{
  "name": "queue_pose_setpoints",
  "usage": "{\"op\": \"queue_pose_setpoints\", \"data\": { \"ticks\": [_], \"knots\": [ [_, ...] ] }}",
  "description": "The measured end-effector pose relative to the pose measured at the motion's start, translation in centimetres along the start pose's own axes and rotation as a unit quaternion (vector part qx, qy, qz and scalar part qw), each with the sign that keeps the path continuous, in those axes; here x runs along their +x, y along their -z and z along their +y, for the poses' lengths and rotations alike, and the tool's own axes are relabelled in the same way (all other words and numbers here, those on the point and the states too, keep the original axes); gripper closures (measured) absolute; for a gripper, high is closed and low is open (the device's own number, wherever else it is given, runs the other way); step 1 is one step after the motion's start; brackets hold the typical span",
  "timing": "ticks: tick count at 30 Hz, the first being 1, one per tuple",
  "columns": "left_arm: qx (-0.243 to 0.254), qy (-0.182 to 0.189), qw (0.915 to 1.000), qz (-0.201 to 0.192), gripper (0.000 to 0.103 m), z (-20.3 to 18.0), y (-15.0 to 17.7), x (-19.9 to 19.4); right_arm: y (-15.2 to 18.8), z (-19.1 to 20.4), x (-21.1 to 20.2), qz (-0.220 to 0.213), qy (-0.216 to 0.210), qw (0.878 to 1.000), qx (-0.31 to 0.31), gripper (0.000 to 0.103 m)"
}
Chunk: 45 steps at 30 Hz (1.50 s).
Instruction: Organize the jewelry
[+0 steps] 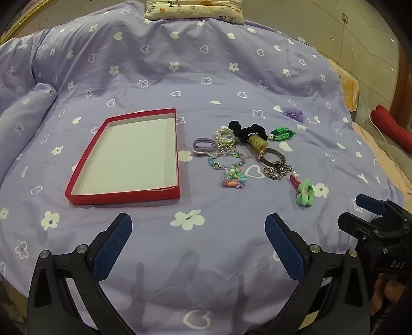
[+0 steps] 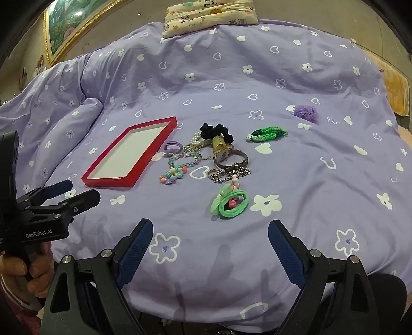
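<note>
A shallow red box with a white floor lies open on the purple bedspread, left of a loose heap of jewelry. The heap holds a pearl bracelet, a black scrunchie, a pastel bead necklace, a watch and a metal chain. A green hair tie lies nearest to me, and a green braided bracelet lies further right. My left gripper hovers open, short of the box and heap. My right gripper also stands open, just short of the green hair tie. Neither holds anything.
A purple fabric flower sits apart at the back right. A patterned pillow lies at the head of the bed. A rolled fold of duvet rises at the left. A red bundle lies off the bed's right edge.
</note>
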<state>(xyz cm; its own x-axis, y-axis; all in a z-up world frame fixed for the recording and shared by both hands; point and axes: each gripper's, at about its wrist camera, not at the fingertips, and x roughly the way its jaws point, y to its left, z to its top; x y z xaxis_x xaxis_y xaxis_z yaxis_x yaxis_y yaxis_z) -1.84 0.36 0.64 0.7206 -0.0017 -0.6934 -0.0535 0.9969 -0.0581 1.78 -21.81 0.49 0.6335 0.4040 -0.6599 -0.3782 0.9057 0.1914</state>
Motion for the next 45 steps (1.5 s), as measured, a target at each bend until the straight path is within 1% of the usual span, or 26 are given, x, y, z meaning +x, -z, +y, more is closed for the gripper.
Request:
{"op": "queue_pose_setpoints", "data": {
  "ticks": [16,45],
  "knots": [
    [-0.002,-0.003,1.0000,-0.007,0.000,0.03,0.12,-0.46,0.14,0.05,-0.69,-0.030,0.004,1.000,0.003,0.011],
    [-0.004,-0.001,0.9999,-0.009,0.000,-0.29,0.13,-0.86,0.29,0.78,-0.80,-0.033,-0.004,0.999,-0.005,0.011]
  ]
}}
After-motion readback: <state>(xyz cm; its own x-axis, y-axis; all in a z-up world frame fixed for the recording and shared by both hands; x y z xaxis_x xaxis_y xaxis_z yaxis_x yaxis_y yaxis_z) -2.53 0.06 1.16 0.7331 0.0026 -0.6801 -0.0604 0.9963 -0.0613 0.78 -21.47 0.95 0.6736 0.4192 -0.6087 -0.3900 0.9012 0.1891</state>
